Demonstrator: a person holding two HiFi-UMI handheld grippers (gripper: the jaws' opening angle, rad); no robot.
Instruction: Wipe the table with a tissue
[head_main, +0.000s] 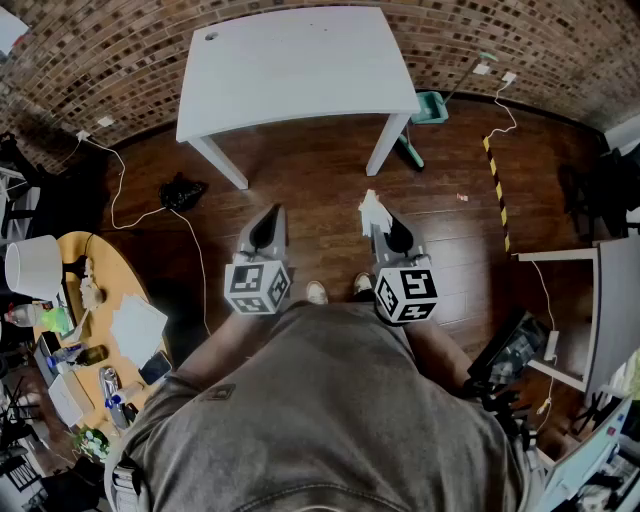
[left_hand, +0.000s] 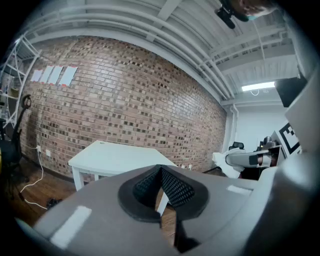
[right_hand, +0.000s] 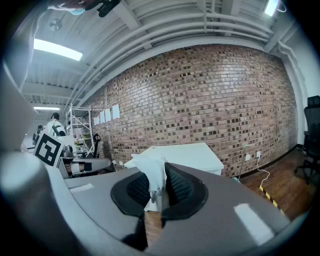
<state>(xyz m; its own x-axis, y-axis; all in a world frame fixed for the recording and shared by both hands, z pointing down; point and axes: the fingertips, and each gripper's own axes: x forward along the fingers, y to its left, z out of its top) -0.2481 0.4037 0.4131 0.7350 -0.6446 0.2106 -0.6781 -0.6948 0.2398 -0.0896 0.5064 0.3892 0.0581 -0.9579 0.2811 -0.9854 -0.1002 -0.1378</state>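
While a brick wall (head_main: 120, 60) is curving across the top of the head view, a dark wooden floor (head_main: 300, 215) is spreading out below it. A white table (head_main: 295, 65) is standing close against that wall. A person (head_main: 320, 410) dressed in grey is standing well back from the white table, facing it and looking steeply down. At the person's left, a round yellow side table (head_main: 110, 300) is carrying a white lamp (head_main: 32, 265), some papers (head_main: 137, 328) and smaller clutter too small to name. The person is holding two grippers out in front, both hanging over the floor and short of the white table. The left gripper (left_hand: 161, 172) is pressing its jaws together with nothing between them. The right gripper (right_hand: 159, 185) is clamping its jaws on a white tissue (right_hand: 152, 172) (its crumpled top is sticking up above the jaw tips), so the tissue is hanging in the air, apart from the white table.
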